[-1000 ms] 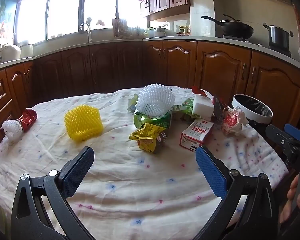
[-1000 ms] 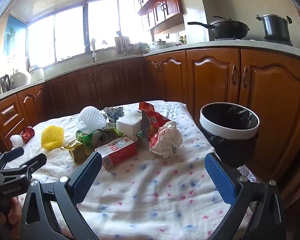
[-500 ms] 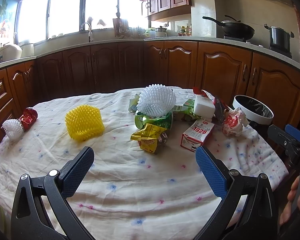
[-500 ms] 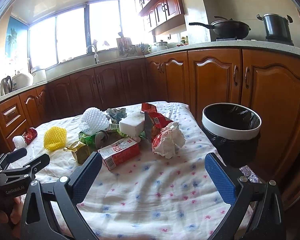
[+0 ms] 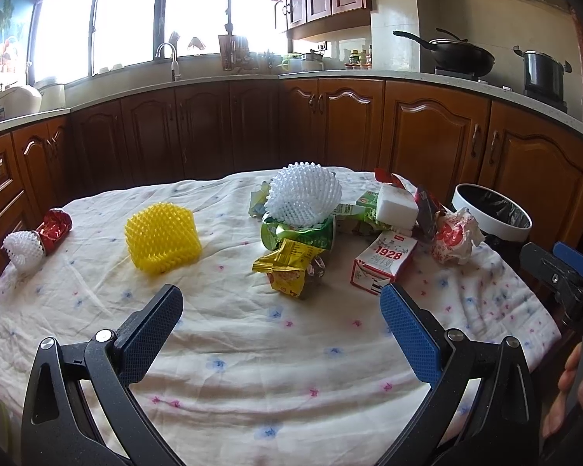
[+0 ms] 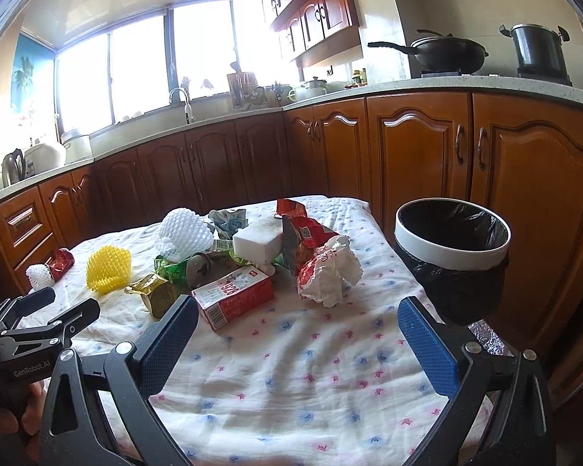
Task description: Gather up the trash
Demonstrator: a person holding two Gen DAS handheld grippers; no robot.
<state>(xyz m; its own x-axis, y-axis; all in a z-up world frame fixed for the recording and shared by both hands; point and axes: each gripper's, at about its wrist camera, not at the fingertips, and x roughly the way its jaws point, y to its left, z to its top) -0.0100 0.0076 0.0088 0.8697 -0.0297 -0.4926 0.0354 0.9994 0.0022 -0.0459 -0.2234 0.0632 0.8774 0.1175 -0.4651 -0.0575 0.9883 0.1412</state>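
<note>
Trash lies on a round table under a flowered cloth (image 5: pixel 233 334): a yellow foam net (image 5: pixel 161 241), a white foam net (image 5: pixel 303 194), a yellow wrapper (image 5: pixel 287 268), a red-and-white carton (image 5: pixel 384 262) (image 6: pixel 233 295), a crumpled white-and-red paper (image 6: pixel 330 270) (image 5: pixel 456 237) and a white foam block (image 6: pixel 258 244). A bin (image 6: pixel 452 248) with a black liner stands off the table's right edge. My left gripper (image 5: pixel 280 306) hangs open over the near cloth, nothing between its fingers. My right gripper (image 6: pixel 297 322) is open too, short of the carton and paper.
A red wrapper (image 5: pixel 54 227) and a small white net (image 5: pixel 21 250) lie at the table's far left. Wooden cabinets (image 5: pixel 427 139) and a counter ring the table, with a wok (image 6: pixel 447 52) and a pot (image 6: pixel 540 48) on the stove. A hand (image 5: pixel 567 396) holds the other gripper at lower right.
Both views have shifted very slightly; the right gripper has edged a little closer to the table. Nothing on the cloth has moved, and both grippers stay open.
</note>
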